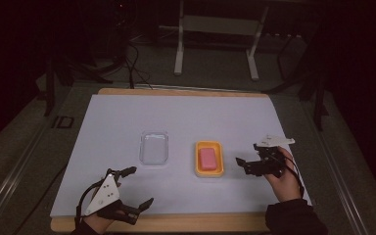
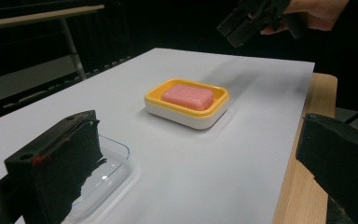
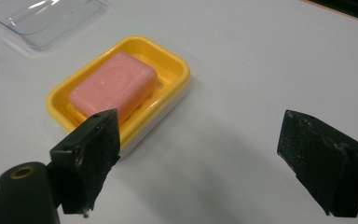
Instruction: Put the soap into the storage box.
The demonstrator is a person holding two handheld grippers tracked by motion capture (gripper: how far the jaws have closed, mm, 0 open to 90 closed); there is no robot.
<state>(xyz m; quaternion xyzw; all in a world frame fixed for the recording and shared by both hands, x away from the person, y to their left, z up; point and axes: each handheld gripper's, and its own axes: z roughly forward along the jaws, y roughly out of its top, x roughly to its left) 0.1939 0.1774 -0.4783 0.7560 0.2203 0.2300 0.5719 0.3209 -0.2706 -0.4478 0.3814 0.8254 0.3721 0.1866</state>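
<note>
Overhead looks forward-down; both close claw cameras share the soap dish (low angles).

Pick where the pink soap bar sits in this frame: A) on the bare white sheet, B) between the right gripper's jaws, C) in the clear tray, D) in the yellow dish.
D: the pink soap bar lies inside the yellow dish, while the clear tray beside it holds nothing.
</note>
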